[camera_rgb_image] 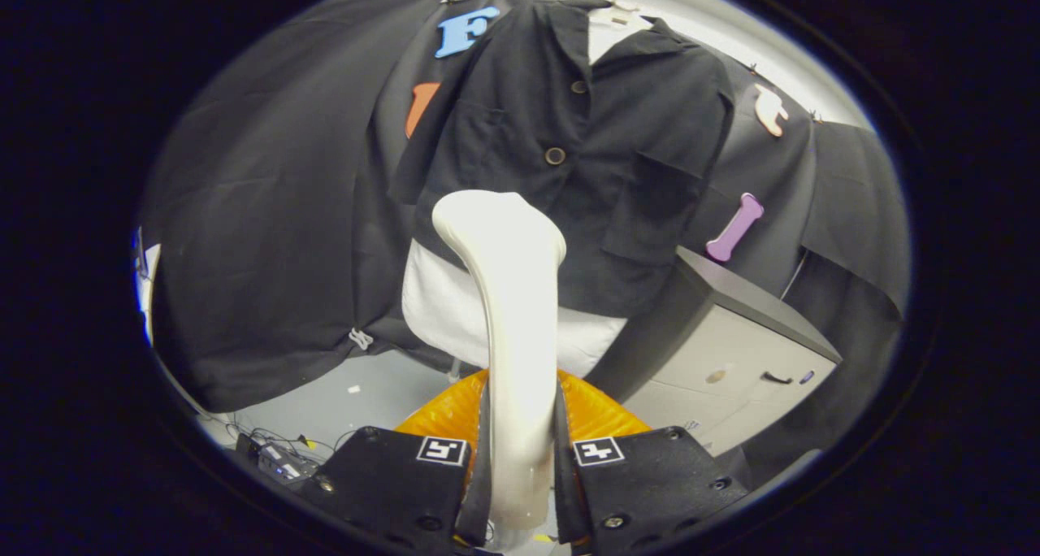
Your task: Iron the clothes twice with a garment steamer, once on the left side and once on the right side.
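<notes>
Steamer (508, 296) handle sits clamped between the two fingers of the gripper (518, 458); both fingers press on its lower stem, one on each side. The white head of the steamer stands upright beyond the fingers and points toward the garment.

Black shirt (569, 158) hangs on the booth wall straight ahead, buttoned down the middle, with a pocket on each side of the button row. A white under-layer (443, 312) shows below its hem. The steamer head overlaps the lower hem area just beside the button line; whether it touches the cloth cannot be told from this angle.

Orange object (443, 414) lies low, just behind the fingers. Grey cabinet (731, 361) stands to one side of the shirt, near its lower corner.

Step in hand, as judged: tool is grasped and presented to the garment, at or near the bottom of a pass. Which side pass this is cannot be determined.

Next move calls for a steady grip, head held flat to the fabric, travelling along one front panel clear of the buttons, and kept off the cabinet edge.
</notes>
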{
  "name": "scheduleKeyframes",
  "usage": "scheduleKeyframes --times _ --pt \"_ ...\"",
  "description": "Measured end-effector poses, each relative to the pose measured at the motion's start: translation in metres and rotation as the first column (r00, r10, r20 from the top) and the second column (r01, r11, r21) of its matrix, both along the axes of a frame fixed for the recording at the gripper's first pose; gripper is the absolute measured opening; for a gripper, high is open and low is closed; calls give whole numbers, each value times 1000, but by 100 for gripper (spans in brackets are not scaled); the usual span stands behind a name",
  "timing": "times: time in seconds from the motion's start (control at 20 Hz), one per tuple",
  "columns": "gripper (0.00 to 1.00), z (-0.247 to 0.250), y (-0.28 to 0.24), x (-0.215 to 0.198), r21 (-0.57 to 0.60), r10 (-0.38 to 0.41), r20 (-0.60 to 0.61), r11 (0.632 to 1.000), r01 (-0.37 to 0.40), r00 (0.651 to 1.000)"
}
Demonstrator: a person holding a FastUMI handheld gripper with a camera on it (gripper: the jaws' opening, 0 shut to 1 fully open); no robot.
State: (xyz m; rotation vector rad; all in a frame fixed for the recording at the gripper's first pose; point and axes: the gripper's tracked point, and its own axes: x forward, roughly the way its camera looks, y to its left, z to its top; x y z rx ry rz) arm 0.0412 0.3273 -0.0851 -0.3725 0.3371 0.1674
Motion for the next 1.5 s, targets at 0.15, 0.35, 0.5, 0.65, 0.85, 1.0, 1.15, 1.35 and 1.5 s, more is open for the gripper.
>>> scheduleKeyframes --times 0.15,0.35,0.5,0.65,0.85,1.0,1.15,1.35,1.5 --pt "35 17 -38 -14 6 -51 13 999 51 999" --pt "34 26 -99 -36 19 -135 1 991 135 991" --pt "34 19 -145 -50 17 -198 -29 980 198 980" --pt "35 14 -187 -68 42 -243 -55 968 246 968" --pt "35 8 -246 -96 90 -275 -89 955 283 957" --pt "35 6 -290 -117 111 -283 -92 950 292 955" --pt "35 7 -324 -136 126 -262 -84 954 271 961" --pt "35 7 -361 -157 137 -217 -73 965 225 973" --pt "35 2 -380 -165 152 -190 -77 968 200 979"
